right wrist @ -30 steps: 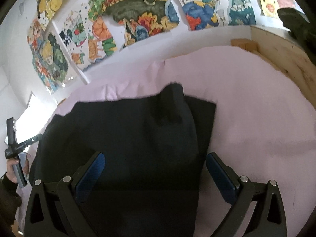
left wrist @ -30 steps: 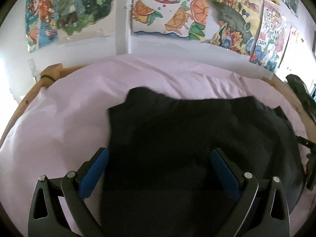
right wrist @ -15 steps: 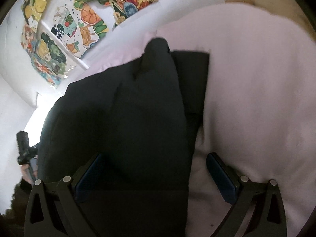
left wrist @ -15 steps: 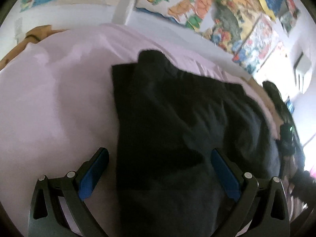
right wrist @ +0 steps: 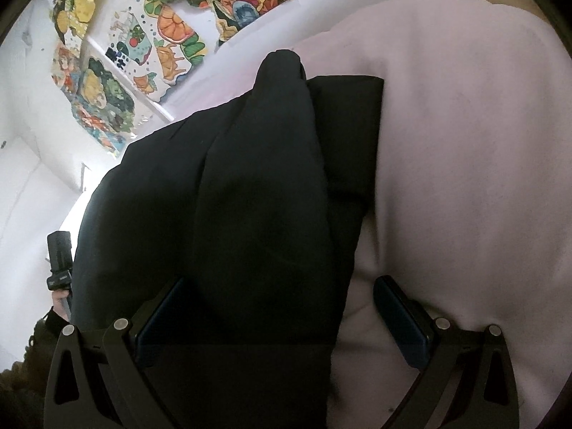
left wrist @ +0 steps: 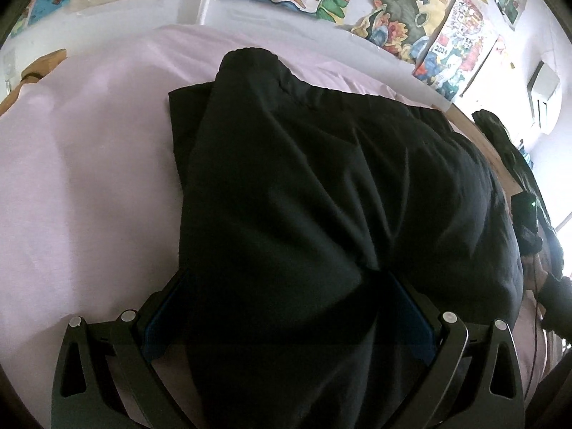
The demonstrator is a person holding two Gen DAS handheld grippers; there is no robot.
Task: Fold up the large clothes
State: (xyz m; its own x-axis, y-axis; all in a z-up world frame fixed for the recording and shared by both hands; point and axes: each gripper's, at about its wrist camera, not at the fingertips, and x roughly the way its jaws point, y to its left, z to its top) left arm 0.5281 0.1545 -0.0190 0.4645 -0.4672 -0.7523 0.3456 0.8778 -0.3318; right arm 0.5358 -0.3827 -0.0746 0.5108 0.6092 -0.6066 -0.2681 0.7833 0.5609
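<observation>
Both tongs, left tongs (left wrist: 286, 318) and right tongs (right wrist: 282, 318), gape wide over the black garment's (left wrist: 321, 186) near edge; it stretches away across the bed (right wrist: 464, 143).

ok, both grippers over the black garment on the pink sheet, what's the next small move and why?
Probably close both on the near hem. The left gripper and right gripper are open, with the black fabric garment bunched between their fingers and lying unlifted on the pink bed sheet. A grip must precede any fold.

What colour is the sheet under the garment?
Pale pink, plain with no pattern. The sheet shows best in the right wrist view, beside the black garment.
</observation>
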